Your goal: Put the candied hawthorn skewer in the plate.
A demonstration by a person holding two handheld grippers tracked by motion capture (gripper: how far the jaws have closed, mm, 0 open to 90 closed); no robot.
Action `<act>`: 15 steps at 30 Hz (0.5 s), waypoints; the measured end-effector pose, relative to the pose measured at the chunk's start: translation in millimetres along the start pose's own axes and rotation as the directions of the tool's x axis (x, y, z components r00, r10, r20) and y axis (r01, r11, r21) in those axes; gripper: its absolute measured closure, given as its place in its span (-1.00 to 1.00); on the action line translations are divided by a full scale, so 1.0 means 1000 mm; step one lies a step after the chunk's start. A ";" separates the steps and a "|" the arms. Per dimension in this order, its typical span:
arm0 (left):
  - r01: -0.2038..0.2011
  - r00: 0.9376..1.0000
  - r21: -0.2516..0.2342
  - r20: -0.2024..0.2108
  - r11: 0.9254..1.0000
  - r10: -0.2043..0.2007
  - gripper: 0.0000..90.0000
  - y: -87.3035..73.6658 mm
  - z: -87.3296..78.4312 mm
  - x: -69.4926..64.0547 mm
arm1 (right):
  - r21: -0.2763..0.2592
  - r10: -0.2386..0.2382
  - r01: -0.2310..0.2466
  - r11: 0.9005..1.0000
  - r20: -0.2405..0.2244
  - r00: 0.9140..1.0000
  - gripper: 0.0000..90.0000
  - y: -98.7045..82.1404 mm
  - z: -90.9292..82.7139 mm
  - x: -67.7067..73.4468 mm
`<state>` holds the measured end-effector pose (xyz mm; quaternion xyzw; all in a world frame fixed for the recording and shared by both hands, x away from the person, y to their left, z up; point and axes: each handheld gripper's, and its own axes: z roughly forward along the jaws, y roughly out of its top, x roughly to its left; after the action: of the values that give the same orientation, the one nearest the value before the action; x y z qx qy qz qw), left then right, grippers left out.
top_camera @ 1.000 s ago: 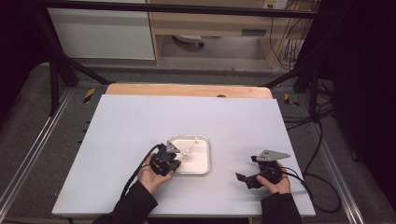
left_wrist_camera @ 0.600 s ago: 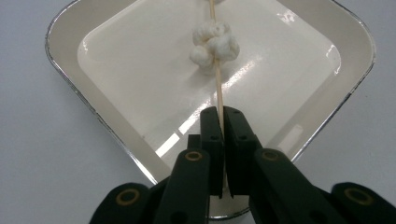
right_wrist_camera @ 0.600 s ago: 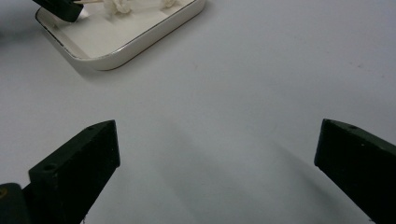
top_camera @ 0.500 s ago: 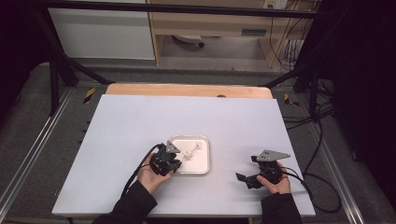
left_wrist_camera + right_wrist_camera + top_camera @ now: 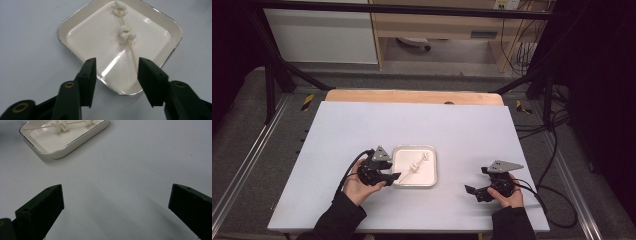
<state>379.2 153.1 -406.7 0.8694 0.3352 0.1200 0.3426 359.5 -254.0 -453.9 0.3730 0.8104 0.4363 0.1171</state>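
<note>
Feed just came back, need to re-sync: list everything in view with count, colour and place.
tray: 1, cream with metallic rim, table centre-front
skewer: 1, pale wood with two white lumps, lying in tray
table: 1, white top, wooden far edge
cables: several, black, floor at right
left gripper: 1, black, at tray's near edge; jaws have just been opening, skewer's end between them, not pressed
right gripper: 1, black, over bare table, jaws open

Skewer (image 5: 417,164) in tray (image 5: 430,179), tray mid-table (image 5: 362,120), between both tongs
</note>
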 end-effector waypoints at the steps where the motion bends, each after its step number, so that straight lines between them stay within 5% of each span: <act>1: 0.006 1.000 -0.001 -0.005 1.000 -0.006 -0.04 -0.002 -0.003 0.002 | -0.001 0.003 -0.003 1.000 0.000 1.000 -0.98 0.000 0.000 0.000; 15: 0.051 0.998 -0.050 -0.031 0.997 -0.052 -0.68 -0.052 -0.029 0.034 | -0.003 0.018 -0.018 1.000 -0.003 1.000 -0.98 0.000 -0.002 0.001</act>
<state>365.6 218.8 -420.8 0.8497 0.3600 0.1335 0.3614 358.0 -254.6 -452.6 0.3794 0.8067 0.4390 0.1124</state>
